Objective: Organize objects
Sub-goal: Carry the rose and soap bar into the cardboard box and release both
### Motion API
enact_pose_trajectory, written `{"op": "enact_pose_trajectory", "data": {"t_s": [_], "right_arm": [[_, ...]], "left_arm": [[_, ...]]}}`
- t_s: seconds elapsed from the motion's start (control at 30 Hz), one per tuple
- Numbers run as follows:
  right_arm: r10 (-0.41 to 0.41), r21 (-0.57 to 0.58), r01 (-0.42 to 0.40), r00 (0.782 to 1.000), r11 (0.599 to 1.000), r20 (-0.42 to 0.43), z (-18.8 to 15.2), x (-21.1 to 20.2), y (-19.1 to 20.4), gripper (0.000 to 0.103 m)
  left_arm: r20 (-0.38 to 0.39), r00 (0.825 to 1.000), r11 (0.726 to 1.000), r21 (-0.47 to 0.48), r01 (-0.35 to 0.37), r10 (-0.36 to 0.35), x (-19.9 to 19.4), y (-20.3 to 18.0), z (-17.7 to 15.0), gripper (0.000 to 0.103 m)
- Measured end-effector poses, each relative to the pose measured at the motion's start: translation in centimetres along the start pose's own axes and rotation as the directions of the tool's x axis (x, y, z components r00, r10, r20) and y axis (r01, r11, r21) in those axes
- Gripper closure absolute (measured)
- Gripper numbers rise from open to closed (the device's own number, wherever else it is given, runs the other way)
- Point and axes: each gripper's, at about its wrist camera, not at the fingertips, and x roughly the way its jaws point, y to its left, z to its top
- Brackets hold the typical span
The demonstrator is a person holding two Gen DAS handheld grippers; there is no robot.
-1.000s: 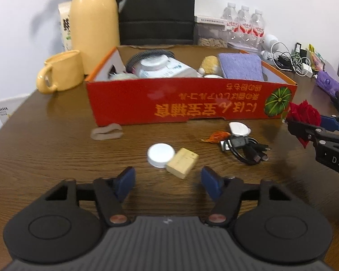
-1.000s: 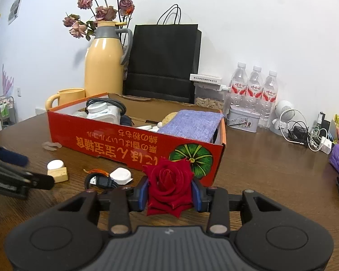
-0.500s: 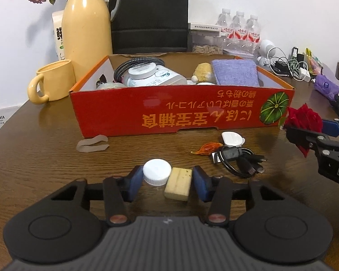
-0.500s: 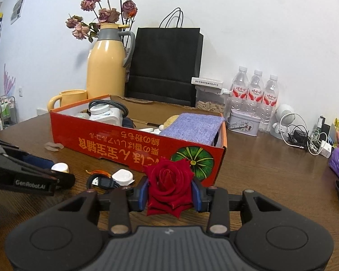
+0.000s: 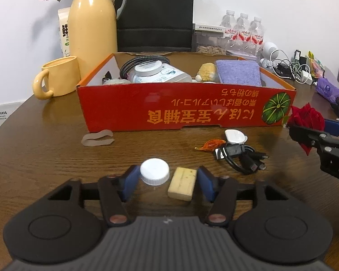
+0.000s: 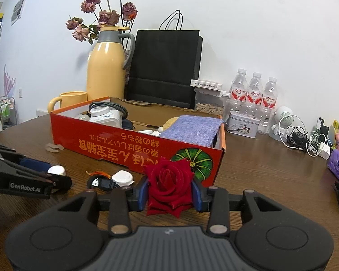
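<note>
My left gripper (image 5: 166, 181) jaws have just reopened around white cap (image 5: 154, 174) and eraser (image 5: 182, 183), gripping neither; right gripper (image 6: 169, 194) clamps the rose (image 6: 169, 186).

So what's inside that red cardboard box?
In the red box: a purple cloth, a white tub ringed by a braided cable, and a yellow sponge. The front wall and these things hide the box's floor.

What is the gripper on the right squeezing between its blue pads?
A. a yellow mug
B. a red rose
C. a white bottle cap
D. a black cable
B: the right gripper has its blue pads pressed on both sides of the red rose, in front of the red box.
</note>
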Motion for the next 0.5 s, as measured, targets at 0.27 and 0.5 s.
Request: {"op": "enact_pose_trajectory", "data": {"t_s": [0.27, 0.5], "right_arm": [[0.0, 0.0, 0.0, 1.0, 1.0, 0.001, 0.0, 0.0, 0.1, 0.065], [-0.001, 0.001, 0.001, 1.0, 1.0, 0.003, 0.0, 0.0, 0.1, 0.065]], "left_arm": [[0.014, 1.0, 1.0, -0.002, 0.015, -0.015, -1.6, 0.1, -1.1, 0.07], [0.035, 0.998, 0.999, -0.004, 0.045, -0.045, -2.4, -0.1, -1.5, 0.071]]}}
